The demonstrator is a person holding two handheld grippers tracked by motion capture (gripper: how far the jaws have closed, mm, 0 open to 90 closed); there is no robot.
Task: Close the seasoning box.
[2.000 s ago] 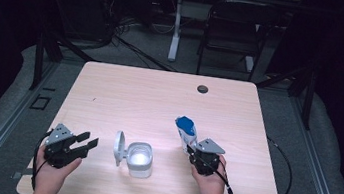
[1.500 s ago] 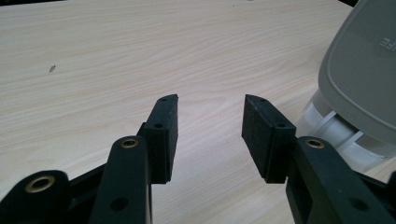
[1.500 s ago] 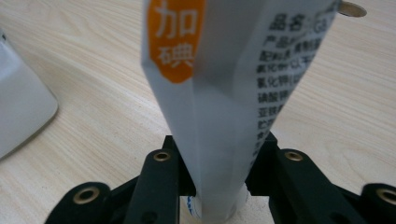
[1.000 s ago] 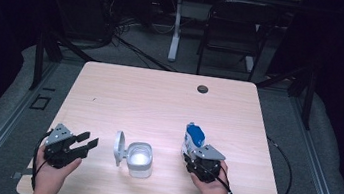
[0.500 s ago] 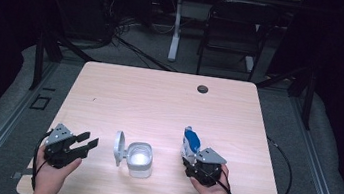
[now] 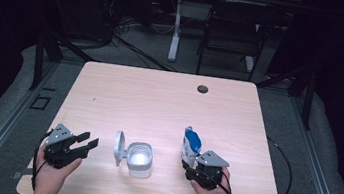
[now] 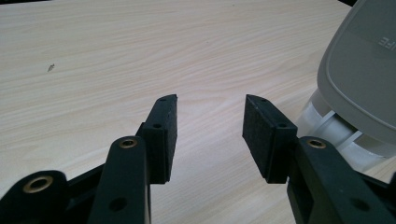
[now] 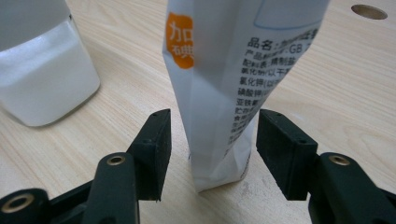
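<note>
A: High view first. Where's the pouch?

B: Pouch [image 6: 191, 142] stands upright on the table [image 6: 159, 100], right of the middle, near the front edge. Right gripper [image 6: 195, 161] sits just behind it in the person's hand, jaws on either side of its base

A: And the other side?

B: Left gripper [image 6: 87, 145] is at the front left, jaws spread, pointing toward the box [image 6: 140, 159]. The box is white, lid [image 6: 118, 147] flipped up on its left side. Box and pouch are apart – bare wood between them

A: Left gripper view?

B: Left gripper [image 7: 210, 126] wide open, nothing between the pads, just table under it. The grey lid [image 7: 362, 65] and a bit of the white box fill the right edge, close to the right jaw but not touching as far as I can tell

A: Right gripper view?

B: Pouch [image 8: 224, 93] is between the jaws of the right gripper [image 8: 212, 149], standing on its bottom seam, printed text facing right. There's a gap on both sides – pads aren't pressing it. Those jaws have just been opening, so it's let go, pouch standing on its own. Box [image 8: 42, 70] is at upper left, table hole [image 8: 369, 11] at top right
</note>
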